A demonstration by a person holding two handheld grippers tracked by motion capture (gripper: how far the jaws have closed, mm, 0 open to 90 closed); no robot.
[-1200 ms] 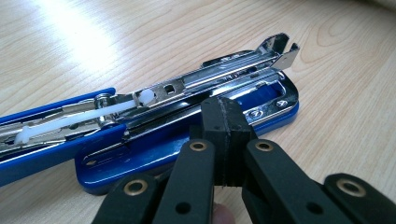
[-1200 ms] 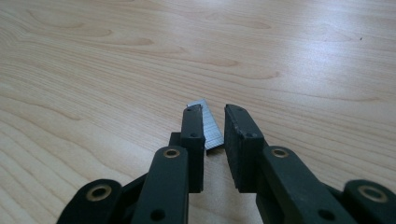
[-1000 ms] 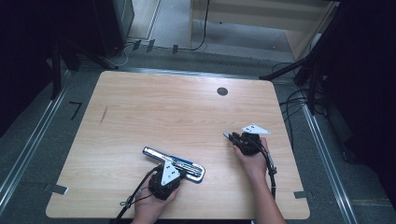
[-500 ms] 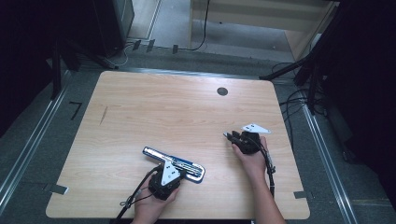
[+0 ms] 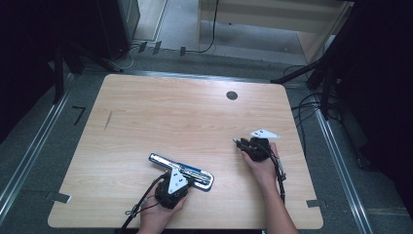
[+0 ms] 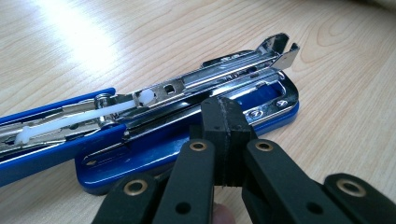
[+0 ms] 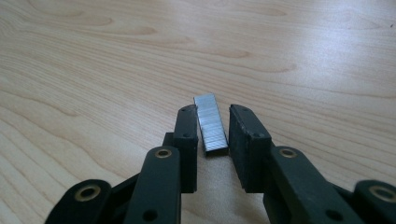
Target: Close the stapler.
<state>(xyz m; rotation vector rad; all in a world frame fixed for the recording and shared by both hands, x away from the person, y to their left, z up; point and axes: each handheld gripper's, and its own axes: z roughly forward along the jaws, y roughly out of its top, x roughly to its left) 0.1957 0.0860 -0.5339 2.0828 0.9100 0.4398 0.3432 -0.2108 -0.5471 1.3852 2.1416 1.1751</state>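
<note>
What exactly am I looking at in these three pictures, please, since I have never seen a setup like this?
A person sits at a wooden table with a hand-held gripper in each hand. One picture looks down from above; the other two come from cameras riding on the grippers. The left gripper, its black fingers shut together, presses against an opened blue stapler lying on the table. The right gripper has a strip of staples lying between its slightly parted fingers, which do not appear to clamp it yet.

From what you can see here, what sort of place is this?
Probably a lab or recording workroom rather than an office: a bare wooden table stands among floor cables and metal rails, with just an opened blue stapler and a staple strip on it.
</note>
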